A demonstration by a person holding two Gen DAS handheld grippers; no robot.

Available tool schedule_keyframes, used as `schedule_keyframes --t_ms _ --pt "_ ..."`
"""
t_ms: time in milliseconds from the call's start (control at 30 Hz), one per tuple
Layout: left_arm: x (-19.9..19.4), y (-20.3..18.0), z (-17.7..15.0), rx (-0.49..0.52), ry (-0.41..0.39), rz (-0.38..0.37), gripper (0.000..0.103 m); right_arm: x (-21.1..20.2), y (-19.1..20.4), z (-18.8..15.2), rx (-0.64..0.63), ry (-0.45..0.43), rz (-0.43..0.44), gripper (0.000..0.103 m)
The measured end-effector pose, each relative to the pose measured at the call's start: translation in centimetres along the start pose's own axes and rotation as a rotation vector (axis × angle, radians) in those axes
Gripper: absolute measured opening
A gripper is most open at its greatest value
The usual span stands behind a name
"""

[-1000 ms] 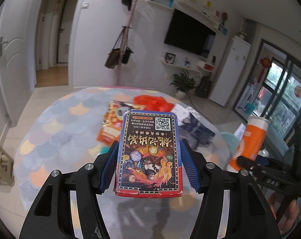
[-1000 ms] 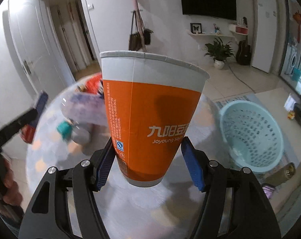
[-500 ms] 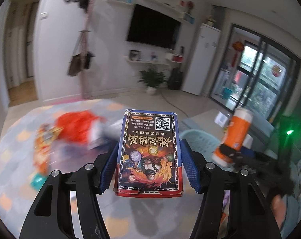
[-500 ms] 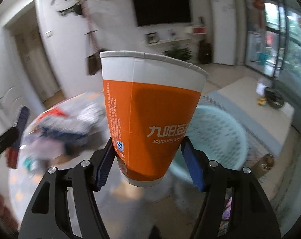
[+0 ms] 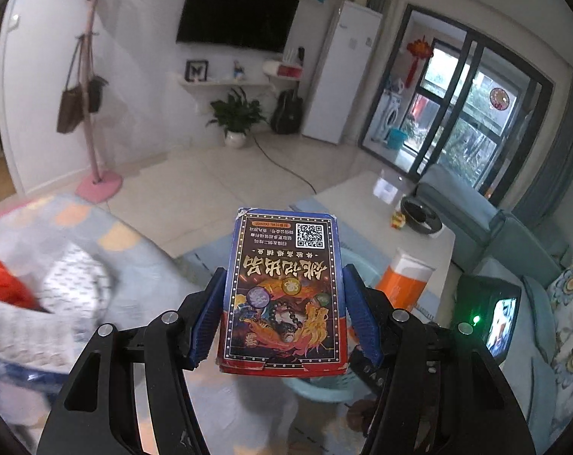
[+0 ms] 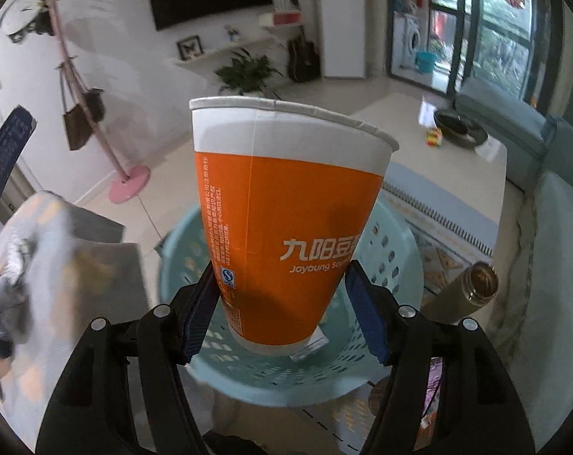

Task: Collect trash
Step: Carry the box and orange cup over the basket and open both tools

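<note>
My left gripper point(image 5: 284, 271) is shut on a dark printed card box point(image 5: 282, 303) with a QR code and blue and red edges. The box is held flat between the blue pads. My right gripper point(image 6: 282, 265) is shut on an orange and white paper cup point(image 6: 286, 197), upright, gripped low on its body. Directly under the cup sits a pale teal perforated basket point(image 6: 404, 258) on the floor. In the left wrist view the cup point(image 5: 404, 284) shows to the right of the box, with the basket point(image 5: 317, 390) partly hidden beneath.
At the left is a table with a scale-patterned cloth point(image 5: 142, 265) holding a red bag point(image 5: 2, 284) and other litter. A gold flask point(image 6: 464, 292) lies beside the basket. A white coffee table point(image 5: 362, 204), a blue sofa point(image 5: 495, 223) and a pink coat stand point(image 5: 99, 185) stand farther off.
Both grippers have swung right, away from the table and toward the basket, which now lies under the cup. The box and the cup stay held as before.
</note>
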State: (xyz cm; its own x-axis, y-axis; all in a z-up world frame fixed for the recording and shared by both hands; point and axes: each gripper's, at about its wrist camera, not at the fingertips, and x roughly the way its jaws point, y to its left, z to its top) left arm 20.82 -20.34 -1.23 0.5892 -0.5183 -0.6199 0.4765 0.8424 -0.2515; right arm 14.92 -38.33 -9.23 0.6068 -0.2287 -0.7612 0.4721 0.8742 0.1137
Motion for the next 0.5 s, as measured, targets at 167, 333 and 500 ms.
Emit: schedule_keyframes --t_ms 167,333,500 --pt "3.1 0.4 0.1 -0.014 0.039 -0.012 0.060 2.7 -0.3 -0.1 0.020 0.046 -0.008 0.064" --pt "2.7 1.1 -0.3 -0.025 0.035 -0.022 0.067 3.3 0.2 -0.2 0.022 0.059 0.006 0.071" --pt "0.3 1.7 -0.4 -0.047 -0.001 -0.028 0.076 2.3 0.0 -0.2 0.015 0.037 0.019 0.076"
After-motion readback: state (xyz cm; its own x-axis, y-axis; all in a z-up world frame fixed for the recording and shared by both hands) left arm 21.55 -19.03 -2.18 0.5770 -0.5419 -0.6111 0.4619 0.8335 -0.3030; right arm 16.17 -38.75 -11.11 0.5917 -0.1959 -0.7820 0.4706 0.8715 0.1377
